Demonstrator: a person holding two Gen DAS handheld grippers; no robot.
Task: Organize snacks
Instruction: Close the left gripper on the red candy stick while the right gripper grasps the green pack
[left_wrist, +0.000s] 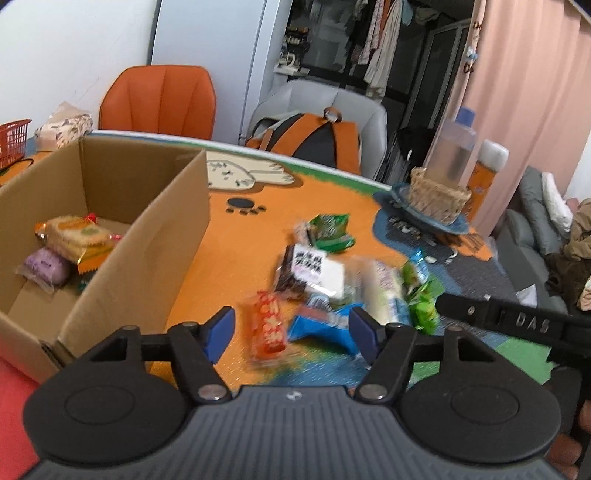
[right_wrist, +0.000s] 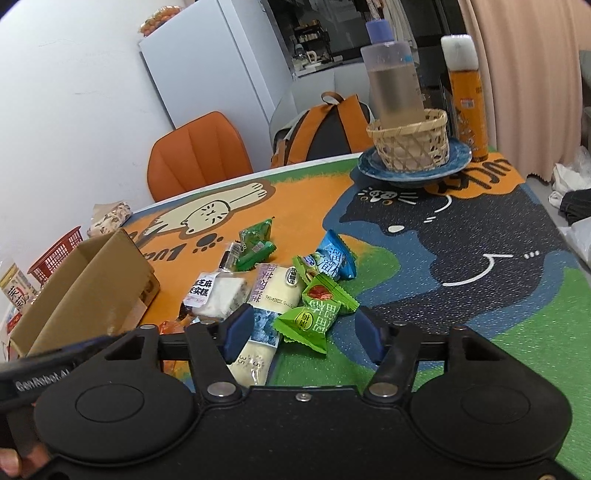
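A heap of wrapped snacks lies on the cat-print table mat. My left gripper is open just above the mat, with a red packet and a blue packet between its blue pads, neither pressed. A cardboard box to its left holds a yellow cracker packet and a purple packet. My right gripper is open over a green packet, beside another green one, a long white pack and a sesame cake pack.
A wicker basket holding a clear bottle stands on a blue plate at the table's far side, with an orange can next to it. A red basket sits behind the box. An orange chair and a backpack are behind the table.
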